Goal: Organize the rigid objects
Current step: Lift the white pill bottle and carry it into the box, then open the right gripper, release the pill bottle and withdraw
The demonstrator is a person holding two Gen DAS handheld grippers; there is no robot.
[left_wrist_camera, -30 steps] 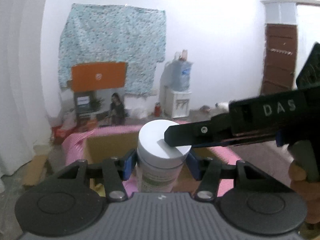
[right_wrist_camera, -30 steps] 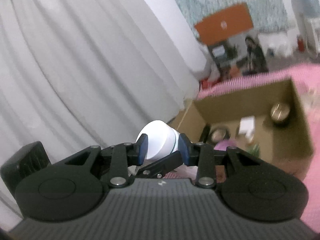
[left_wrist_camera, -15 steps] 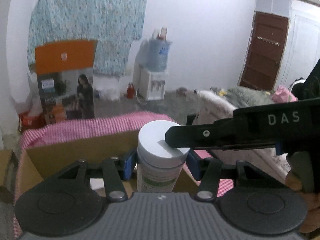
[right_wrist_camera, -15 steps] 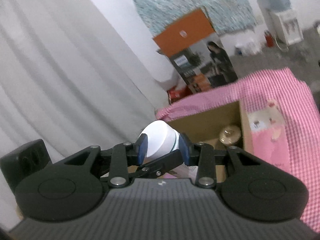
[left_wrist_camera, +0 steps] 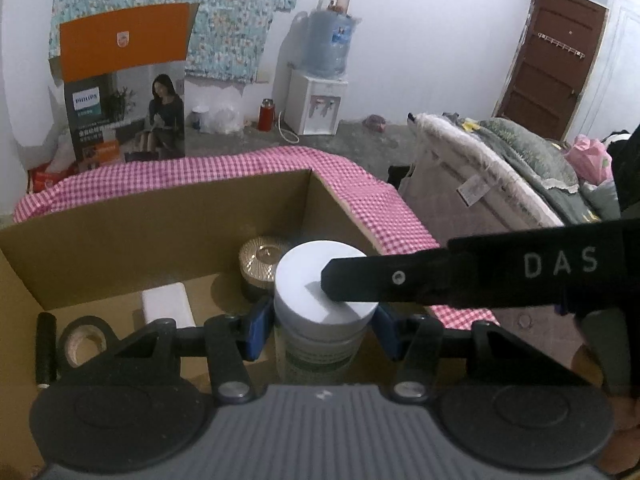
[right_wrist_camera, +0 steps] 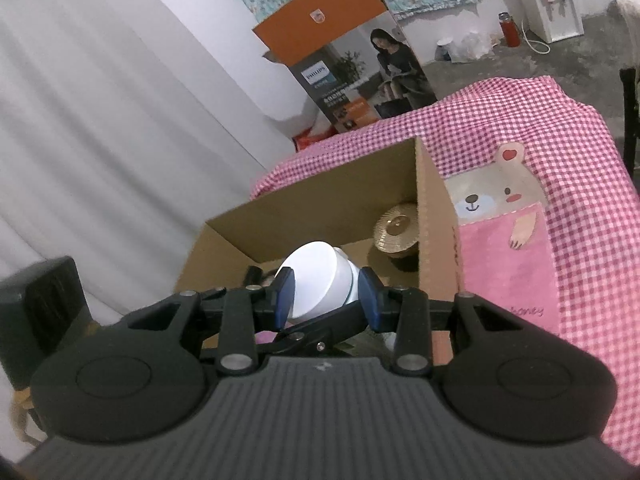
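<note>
A white-lidded jar (left_wrist_camera: 316, 356) with a green label stands upright between the blue pads of my left gripper (left_wrist_camera: 320, 334), which is shut on its body. My right gripper (right_wrist_camera: 326, 296) is shut on the jar's white lid (right_wrist_camera: 316, 280); one of its black fingers (left_wrist_camera: 440, 276) crosses the lid from the right in the left wrist view. The jar hangs above the near edge of an open cardboard box (left_wrist_camera: 120, 248) on a pink checked cloth (left_wrist_camera: 200, 168). The box's far wall (right_wrist_camera: 320, 216) also shows in the right wrist view.
In the box lie a gold-lidded round tin (left_wrist_camera: 262, 260), a white block (left_wrist_camera: 166, 304), a tape roll (left_wrist_camera: 84, 344) and a black cylinder (left_wrist_camera: 45, 344). A tall orange carton (left_wrist_camera: 124, 80) stands behind. A bed (left_wrist_camera: 520, 176) is to the right, a white curtain (right_wrist_camera: 100, 120) to the left.
Both grippers have come down and forward together with the jar. The box, small and far before, now fills the view under the jar. The grips look unchanged.
</note>
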